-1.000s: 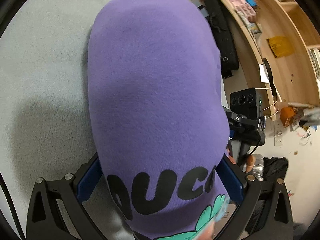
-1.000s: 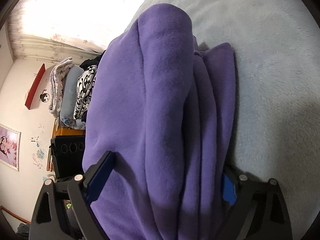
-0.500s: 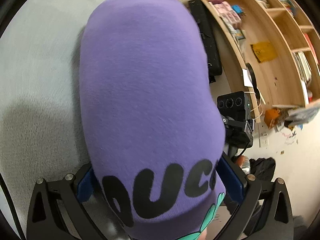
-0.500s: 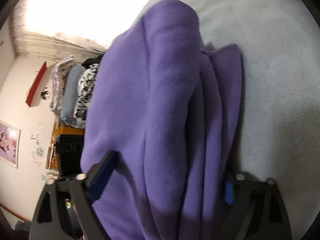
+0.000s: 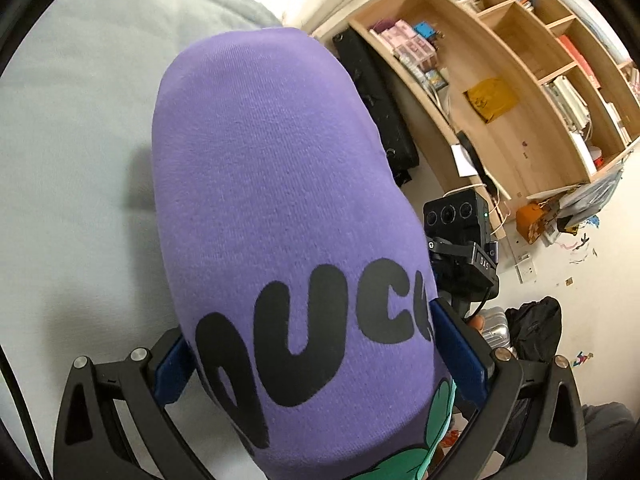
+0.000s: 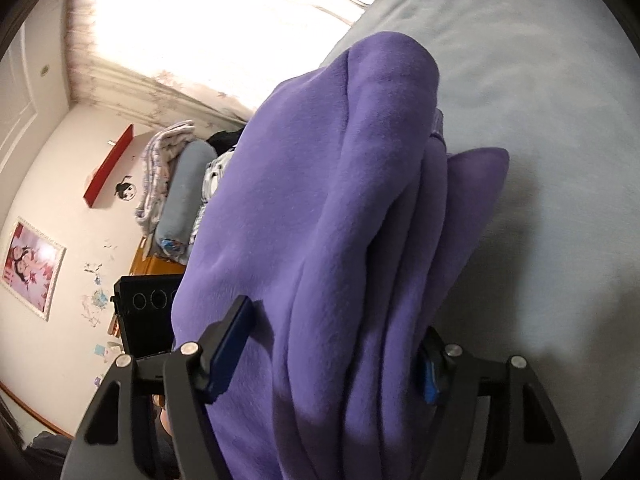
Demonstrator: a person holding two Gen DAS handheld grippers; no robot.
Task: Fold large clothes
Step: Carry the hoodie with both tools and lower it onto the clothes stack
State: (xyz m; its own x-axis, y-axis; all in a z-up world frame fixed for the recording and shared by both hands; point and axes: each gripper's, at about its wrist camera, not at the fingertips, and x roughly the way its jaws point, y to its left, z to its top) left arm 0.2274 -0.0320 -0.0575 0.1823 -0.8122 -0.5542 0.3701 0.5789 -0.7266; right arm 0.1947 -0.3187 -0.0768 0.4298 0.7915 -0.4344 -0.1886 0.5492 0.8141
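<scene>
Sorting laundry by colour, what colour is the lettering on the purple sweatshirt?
Black lettering on the purple sweatshirt; clearest in the left wrist view.

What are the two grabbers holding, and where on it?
Both hold the folded purple sweatshirt. The left gripper squeezes the end with the black letters; the right gripper, its jaws closing, has the bunched plain layers between its pads.

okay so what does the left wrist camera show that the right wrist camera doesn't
Only the left wrist view shows the black lettering printed on the purple garment, the wooden shelves and a black bag on the floor.

Only the right wrist view shows the bright curtained window, a pile of folded laundry, a framed picture and the garment's stacked folds.

Both show the garment lifted between a tool's blue pads over the grey bedding; the right tool is closing on it.
</scene>
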